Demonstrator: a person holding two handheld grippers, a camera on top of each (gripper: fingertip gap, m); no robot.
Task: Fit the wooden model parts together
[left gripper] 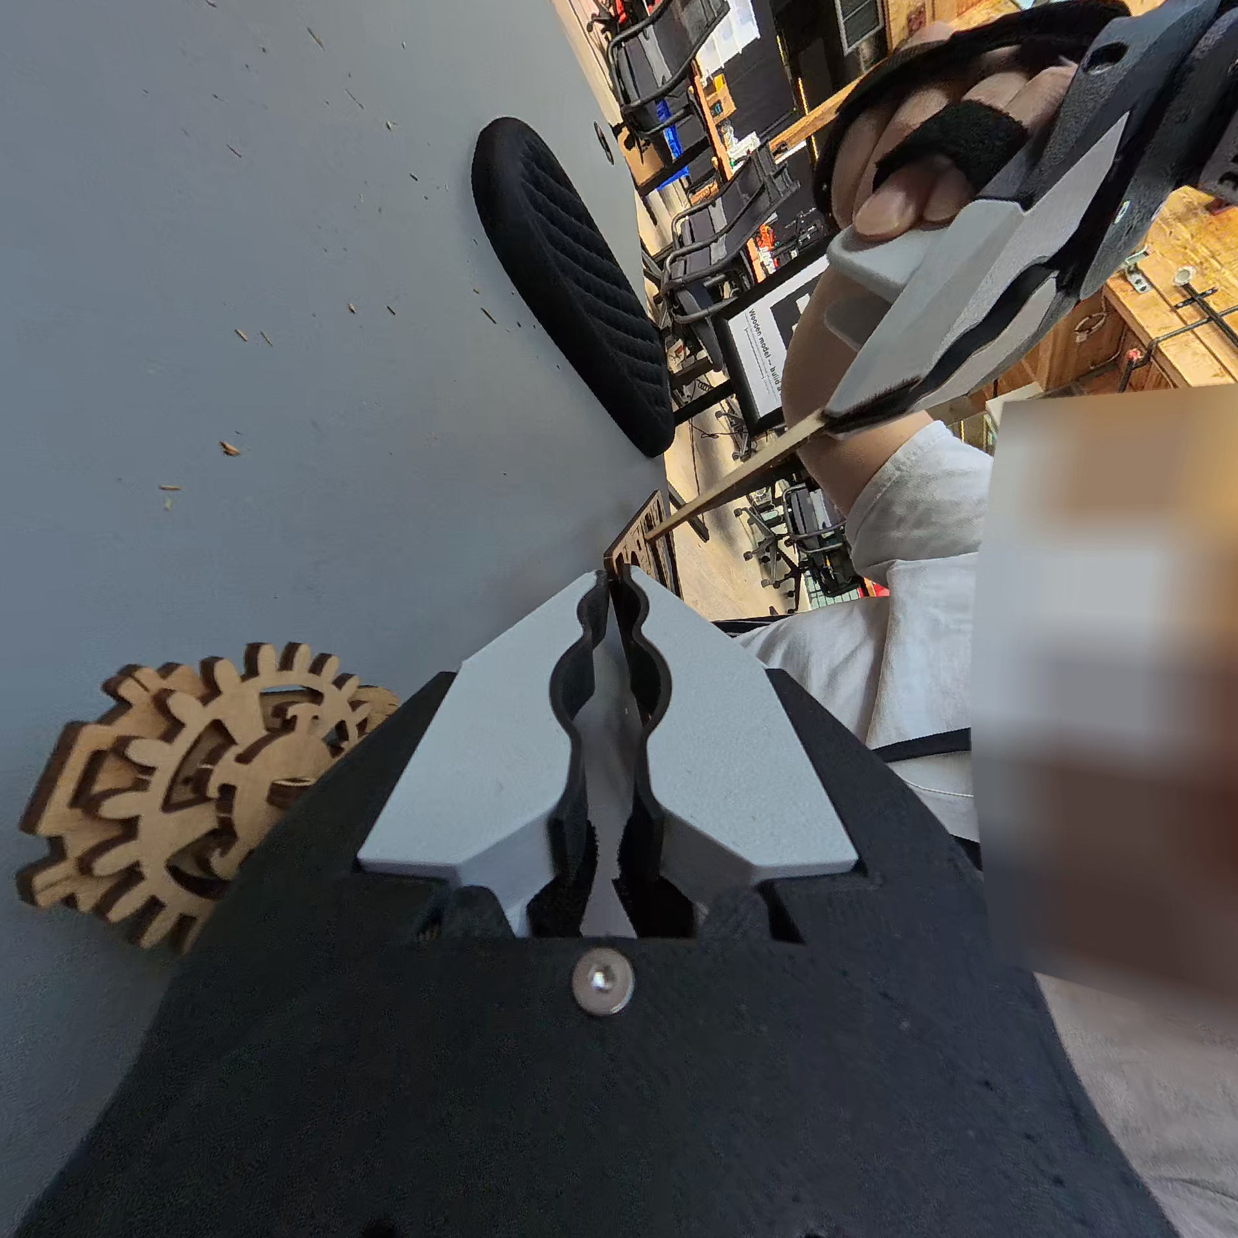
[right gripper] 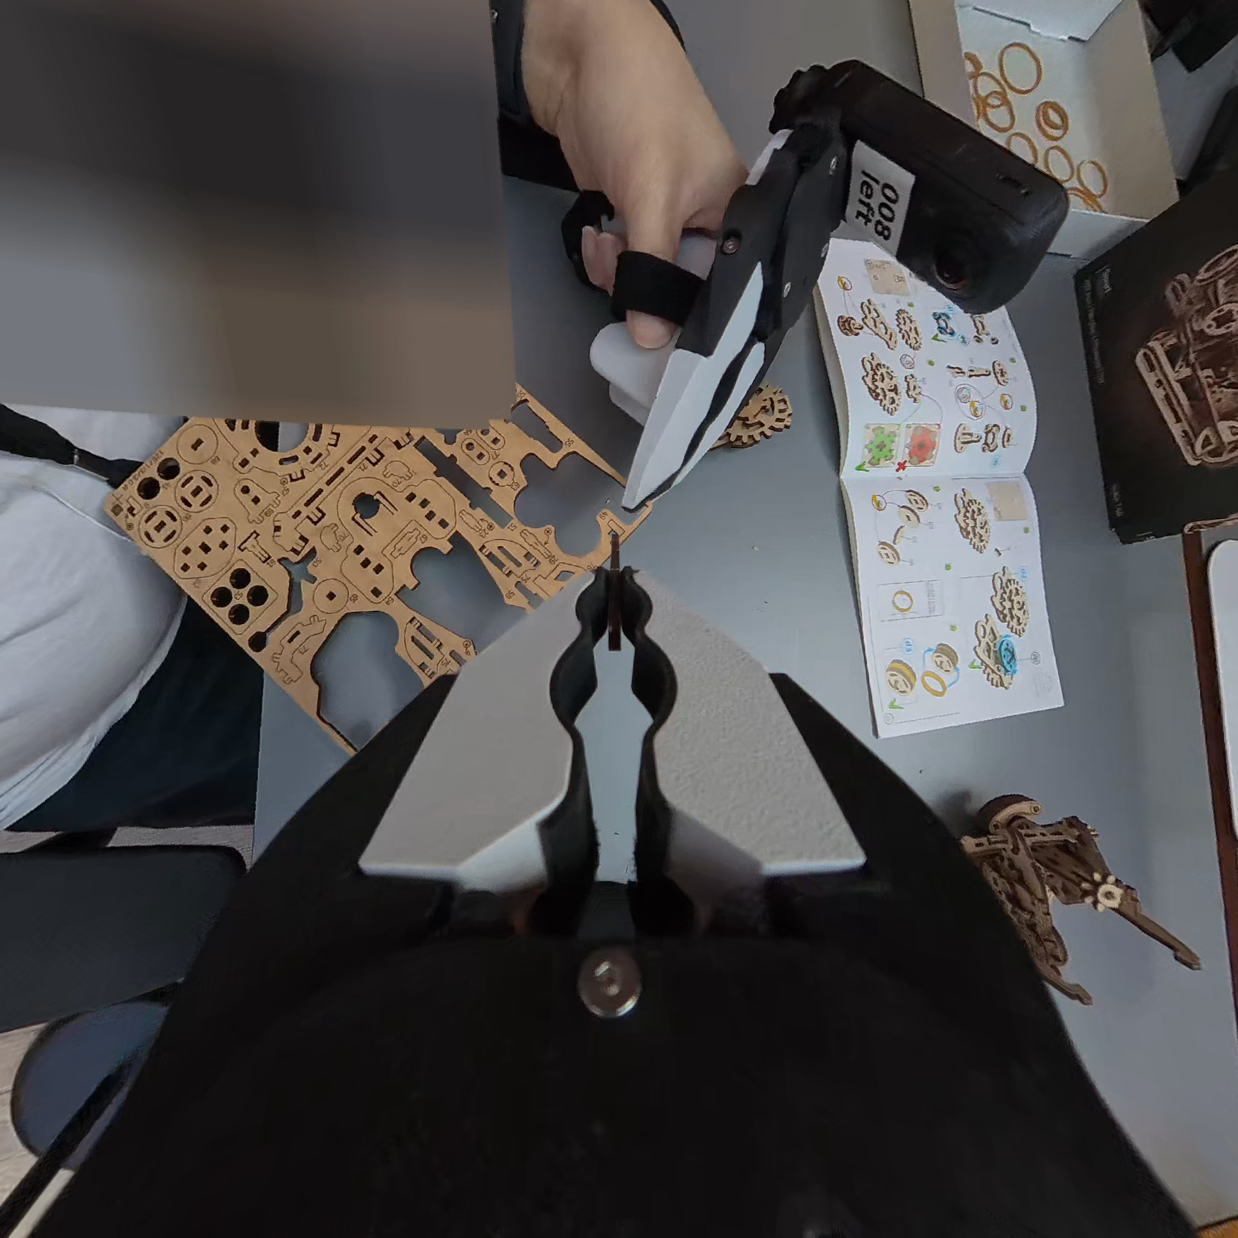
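The grey table [right gripper: 770, 603] lies beneath both grippers. Largest on it is the wooden parts sheet [right gripper: 321, 536], a laser-cut panel full of outlines and empty cut-outs, reaching from the person's white sleeve [right gripper: 67, 569] to the tips of both tools. The left gripper [right gripper: 636, 499] comes down from above with its fingers pressed together on the sheet's far corner; in the left wrist view the sheet's edge is seen clamped between the dark pads [left gripper: 620, 603]. The right gripper [right gripper: 613, 576] pinches a small dark wooden piece [right gripper: 614, 603] edge-on, its tip just beside that same corner. To the right of the fingers an open instruction booklet [right gripper: 938, 482] lies flat, a dark box [right gripper: 1159, 375] beyond it. A gear assembly [left gripper: 194, 784] sits just left of the left fingers, and a brown wooden mechanism [right gripper: 1058, 884] rests to the lower right.
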